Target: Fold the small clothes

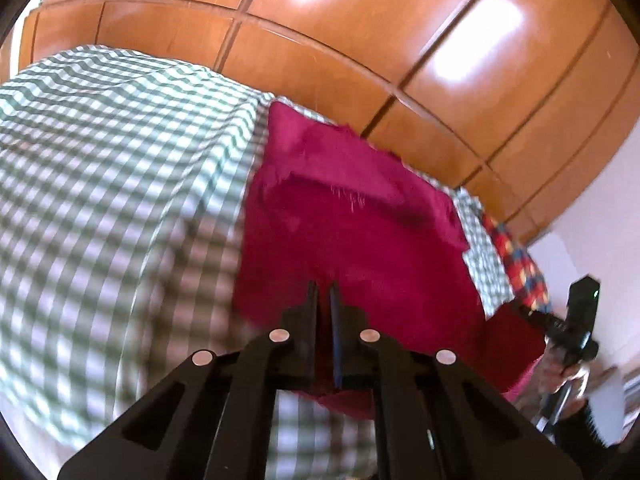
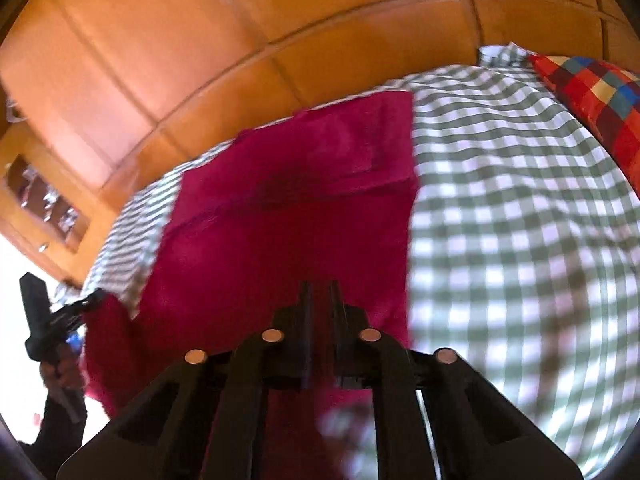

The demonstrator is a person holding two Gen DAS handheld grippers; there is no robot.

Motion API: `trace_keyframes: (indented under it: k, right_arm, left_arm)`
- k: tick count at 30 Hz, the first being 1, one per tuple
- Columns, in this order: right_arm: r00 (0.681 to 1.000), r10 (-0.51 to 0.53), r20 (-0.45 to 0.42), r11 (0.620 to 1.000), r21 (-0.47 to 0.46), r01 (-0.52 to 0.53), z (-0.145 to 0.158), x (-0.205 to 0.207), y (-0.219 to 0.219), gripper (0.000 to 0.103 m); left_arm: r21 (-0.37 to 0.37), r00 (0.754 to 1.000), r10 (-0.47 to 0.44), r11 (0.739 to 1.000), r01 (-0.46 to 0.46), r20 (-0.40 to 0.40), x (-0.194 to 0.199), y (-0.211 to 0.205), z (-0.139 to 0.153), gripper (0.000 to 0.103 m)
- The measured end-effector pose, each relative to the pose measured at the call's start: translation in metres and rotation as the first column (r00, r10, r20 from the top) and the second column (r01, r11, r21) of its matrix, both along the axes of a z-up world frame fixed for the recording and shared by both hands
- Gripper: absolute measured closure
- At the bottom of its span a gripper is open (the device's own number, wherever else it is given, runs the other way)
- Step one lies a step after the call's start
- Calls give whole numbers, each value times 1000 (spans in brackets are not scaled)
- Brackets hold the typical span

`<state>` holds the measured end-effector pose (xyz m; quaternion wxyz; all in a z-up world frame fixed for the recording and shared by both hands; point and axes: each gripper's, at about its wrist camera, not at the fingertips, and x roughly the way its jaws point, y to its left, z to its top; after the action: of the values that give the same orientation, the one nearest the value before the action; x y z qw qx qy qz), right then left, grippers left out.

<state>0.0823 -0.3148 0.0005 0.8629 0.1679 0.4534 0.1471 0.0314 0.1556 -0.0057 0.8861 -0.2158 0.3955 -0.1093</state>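
Note:
A magenta cloth [image 1: 352, 220] lies spread on a bed with a green-and-white checked sheet [image 1: 112, 168]. Its far part is folded over. My left gripper [image 1: 324, 292] is shut on the cloth's near edge, which is lifted off the bed. In the right wrist view the same cloth [image 2: 288, 216] fills the middle, and my right gripper [image 2: 320, 288] is shut on its near edge. Each gripper shows in the other's view, holding a cloth corner: the right one [image 1: 536, 314] and the left one [image 2: 86, 300]. Both views are motion-blurred.
An orange wooden wardrobe [image 1: 360, 32] stands behind the bed. A multicoloured checked pillow [image 2: 596, 100] lies at the bed's far right. A wooden shelf unit [image 2: 44, 204] stands on the left of the right wrist view. The checked sheet [image 2: 520, 220] extends right.

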Motion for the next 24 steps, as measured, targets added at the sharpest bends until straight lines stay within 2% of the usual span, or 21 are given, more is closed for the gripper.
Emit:
trace_keyframes:
  k: [3,6,9,11,12,13,14,15,16,17,21,24]
  right_arm:
    - [997,-70,-34,997,-42,68,-14,39,-10,100]
    - [993,-112,-41,991,-73,109,-21,61,-17,100]
    - [996,-82,-45,995,-54,79,-20,66,-21,99]
    - [997,-50,-52,997,-58,47,-16,60,-22,98]
    - [998,-34,-54,997,-66,30,-14,54,-22,78]
    - [998,-22,-57,997,-74,18,-13,43,-25,67]
    - [998,-21,-61,997,-70,17,-12,35,-28,47]
    - [997,-24,-73,998,-56,20,-13,21,-33,43]
    - [996,-21,-84,998,-53,17,-15,12,-34,43]
    - [995,-17,-97,998,-58,11,-17,0,-36,43]
    - [984,16,-175,998,-56,-26,-30,-51,-37,43]
    - [967,88,-240,994,-40,-100,-39,-90,-26,45]
  left_arm:
    - [33,1000,23,999,-22,-2,43,-1,1,102]
    - [58,997,83,995,-83,-1,95,-1,1,103]
    - [73,992,124,990,-122,-18,134,7,-5,103]
    - [96,992,126,988,-122,-32,144,7,-10,103]
    - [107,992,121,987,-116,-38,148,6,-11,103]
    - [116,994,104,988,-99,-44,146,5,-13,99]
    - [133,995,89,988,-82,-46,141,4,-15,91]
    - [159,996,77,985,-69,-42,134,4,-17,85]
    - [176,997,68,982,-61,-37,123,6,-19,75]
    - [184,998,54,982,-46,-40,111,7,-22,70]
    - [148,996,7,989,6,-87,56,17,-35,66]
    - [109,991,-22,993,37,-134,14,21,-47,66]
